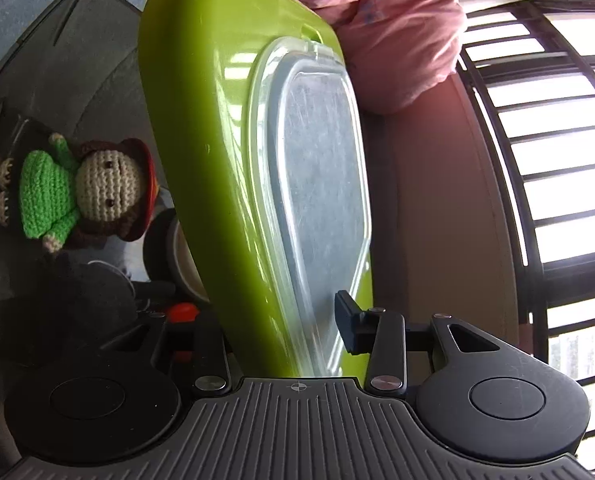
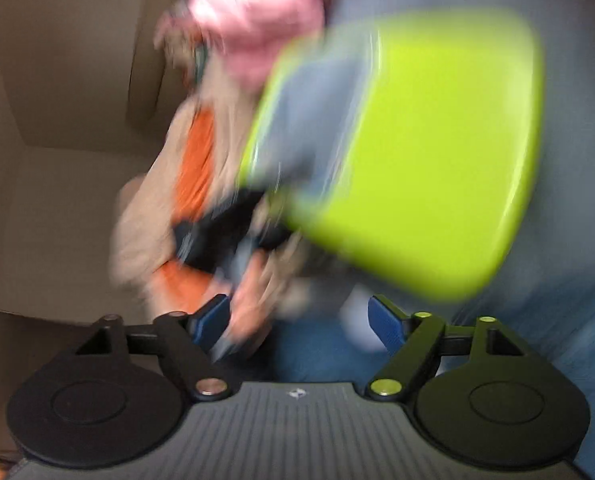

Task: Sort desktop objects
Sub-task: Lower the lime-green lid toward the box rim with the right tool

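Note:
My left gripper [image 1: 285, 320] is shut on a lime-green plastic box [image 1: 201, 128] with a clear lid panel [image 1: 317, 168], held on edge and lifted. Its right pad [image 1: 347, 322] presses the lid side; the left finger is hidden behind the box. A crocheted doll [image 1: 85, 192] in a green dress lies on the dark surface at the left. My right gripper [image 2: 299, 328] is open and empty. In the blurred right wrist view the green box [image 2: 417, 152] shows ahead at the upper right, with the other hand and gripper [image 2: 217, 236] holding it.
A round dark-rimmed object [image 1: 177, 256] and a small red-orange piece [image 1: 183, 312] lie near the box's lower edge. A pink-sleeved arm [image 1: 397, 20] is above. A barred window [image 1: 557, 160] is at the right. A cardboard box wall [image 2: 57, 120] fills the left of the right wrist view.

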`<action>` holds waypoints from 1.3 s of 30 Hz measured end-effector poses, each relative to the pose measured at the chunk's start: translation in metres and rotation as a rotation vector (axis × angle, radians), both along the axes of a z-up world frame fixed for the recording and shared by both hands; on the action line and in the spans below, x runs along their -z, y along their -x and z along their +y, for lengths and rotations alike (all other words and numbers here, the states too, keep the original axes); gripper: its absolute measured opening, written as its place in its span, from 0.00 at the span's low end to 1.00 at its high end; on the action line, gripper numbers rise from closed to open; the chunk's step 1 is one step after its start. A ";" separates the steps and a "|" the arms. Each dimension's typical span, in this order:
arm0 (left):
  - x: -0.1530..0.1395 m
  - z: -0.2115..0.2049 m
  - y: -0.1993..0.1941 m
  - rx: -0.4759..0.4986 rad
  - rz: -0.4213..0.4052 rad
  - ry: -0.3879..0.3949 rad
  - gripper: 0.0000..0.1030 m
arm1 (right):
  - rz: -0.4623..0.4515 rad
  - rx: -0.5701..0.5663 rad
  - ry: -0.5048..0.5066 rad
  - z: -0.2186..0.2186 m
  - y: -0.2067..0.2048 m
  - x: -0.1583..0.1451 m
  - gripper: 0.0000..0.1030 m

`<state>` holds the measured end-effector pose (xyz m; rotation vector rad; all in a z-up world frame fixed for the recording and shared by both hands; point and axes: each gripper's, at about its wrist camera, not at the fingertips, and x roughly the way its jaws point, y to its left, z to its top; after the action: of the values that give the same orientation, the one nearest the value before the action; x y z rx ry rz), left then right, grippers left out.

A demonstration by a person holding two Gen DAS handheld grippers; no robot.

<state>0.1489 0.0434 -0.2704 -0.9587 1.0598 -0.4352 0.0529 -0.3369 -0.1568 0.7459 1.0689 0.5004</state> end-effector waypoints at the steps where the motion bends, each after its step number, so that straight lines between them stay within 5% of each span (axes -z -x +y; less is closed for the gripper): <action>1: -0.001 0.001 0.001 -0.001 -0.001 -0.010 0.43 | -0.044 0.047 0.099 -0.004 -0.025 -0.002 0.95; 3: -0.003 0.003 0.002 -0.003 -0.002 -0.024 0.45 | -0.015 0.110 0.174 -0.022 -0.056 0.021 0.94; 7: 0.000 0.005 -0.001 -0.005 0.024 -0.016 0.47 | 0.271 0.228 -0.046 -0.057 -0.095 0.121 0.84; 10: -0.003 0.008 -0.001 -0.003 0.008 -0.031 0.47 | 0.347 0.249 -0.096 -0.056 -0.101 0.170 0.87; 13: -0.014 0.008 0.004 -0.004 -0.033 -0.082 0.49 | 0.287 0.243 -0.141 -0.045 -0.101 0.173 0.74; 17: -0.032 0.012 0.023 -0.053 -0.060 -0.139 0.56 | 0.086 0.176 -0.011 -0.026 -0.131 0.127 0.65; 20: -0.034 0.023 0.038 -0.087 0.025 -0.183 0.71 | 0.022 0.120 0.005 -0.014 -0.139 0.114 0.63; 23: -0.044 0.026 0.052 -0.031 0.083 -0.356 0.89 | -0.022 0.061 0.013 -0.006 -0.138 0.113 0.62; 25: -0.052 0.032 0.063 0.030 0.085 -0.406 0.91 | -0.052 0.021 0.019 0.000 -0.137 0.112 0.59; 29: -0.073 0.065 0.080 0.216 0.132 -0.237 0.91 | -0.065 -0.012 0.006 -0.001 -0.132 0.112 0.56; 30: -0.084 0.079 0.082 0.204 0.110 -0.203 0.92 | -0.066 -0.011 0.005 -0.002 -0.131 0.112 0.56; 32: -0.116 0.110 0.083 0.132 0.010 -0.261 0.97 | -0.072 -0.011 0.008 -0.005 -0.130 0.112 0.56; 36: -0.142 0.140 0.046 0.136 -0.172 -0.591 1.00 | -0.068 -0.012 -0.010 -0.004 -0.136 0.115 0.56; 39: -0.111 0.162 -0.011 0.164 -0.138 -0.563 1.00 | -0.055 -0.009 -0.029 -0.003 -0.138 0.117 0.56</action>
<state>0.1598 0.2052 -0.1599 -0.3391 1.0586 -0.3050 0.1913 -0.3396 -0.2742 0.7493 1.0163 0.5426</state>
